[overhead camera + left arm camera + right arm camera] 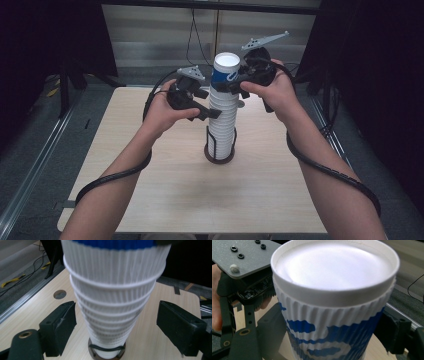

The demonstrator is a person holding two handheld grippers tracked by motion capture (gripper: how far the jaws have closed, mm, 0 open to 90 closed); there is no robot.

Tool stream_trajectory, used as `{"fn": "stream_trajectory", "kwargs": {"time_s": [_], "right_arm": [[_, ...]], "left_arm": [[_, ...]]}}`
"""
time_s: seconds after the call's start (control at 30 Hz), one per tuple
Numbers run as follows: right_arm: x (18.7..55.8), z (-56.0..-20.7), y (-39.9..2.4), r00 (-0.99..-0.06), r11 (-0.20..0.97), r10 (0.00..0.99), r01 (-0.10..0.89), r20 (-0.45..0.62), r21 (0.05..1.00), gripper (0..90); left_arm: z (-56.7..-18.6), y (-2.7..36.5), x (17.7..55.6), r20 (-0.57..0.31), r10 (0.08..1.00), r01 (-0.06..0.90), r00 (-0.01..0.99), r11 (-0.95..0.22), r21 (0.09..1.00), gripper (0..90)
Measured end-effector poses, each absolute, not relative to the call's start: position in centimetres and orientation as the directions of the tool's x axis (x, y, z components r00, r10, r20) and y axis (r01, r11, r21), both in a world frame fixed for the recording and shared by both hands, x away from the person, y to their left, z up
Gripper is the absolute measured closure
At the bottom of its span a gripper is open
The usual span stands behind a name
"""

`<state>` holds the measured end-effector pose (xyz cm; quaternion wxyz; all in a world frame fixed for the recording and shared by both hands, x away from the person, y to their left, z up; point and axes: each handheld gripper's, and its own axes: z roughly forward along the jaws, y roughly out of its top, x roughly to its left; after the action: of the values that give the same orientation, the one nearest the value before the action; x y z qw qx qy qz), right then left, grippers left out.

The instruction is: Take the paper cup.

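Note:
A tall stack of white ribbed paper cups [222, 120] stands upright in a black wire holder [219, 156] on a round base at the table's middle. The top cup [226, 70] carries a blue print and shows its white closed end [334, 267] upward. My right gripper [231, 82] is shut on that top cup, one jaw pressing each side [334, 340]. Lower down, my left gripper [214, 111] is open, its jaws straddling the stack [112, 290] with gaps on both sides [116, 332]. The holder's base [107, 351] lies below.
The light wooden table [150, 200] has a round hole [60, 294] to the left of the stack in the left gripper view. Metal rails [35, 165] run along the floor on both sides. Cables hang at the back, and dark curtains flank the scene.

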<state>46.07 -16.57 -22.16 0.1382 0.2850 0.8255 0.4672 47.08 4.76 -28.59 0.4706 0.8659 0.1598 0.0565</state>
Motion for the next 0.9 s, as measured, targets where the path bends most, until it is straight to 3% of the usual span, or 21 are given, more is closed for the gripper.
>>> {"fn": "stream_trajectory", "kwargs": {"time_s": [0.53,0.9], "right_arm": [[45.9,-22.2,-17.0,-0.801,0.394,0.597,0.337,0.041,0.855,19.8],[45.9,-22.0,-16.8,-0.805,0.411,0.592,0.330,0.026,0.850,20.0]], "left_arm": [[-29.4,3.3,47.9,-0.082,0.326,0.218,0.942,-0.409,0.886,13.3],[-29.6,3.4,47.9,-0.075,0.324,0.210,0.943,-0.404,0.891,13.9]]}}
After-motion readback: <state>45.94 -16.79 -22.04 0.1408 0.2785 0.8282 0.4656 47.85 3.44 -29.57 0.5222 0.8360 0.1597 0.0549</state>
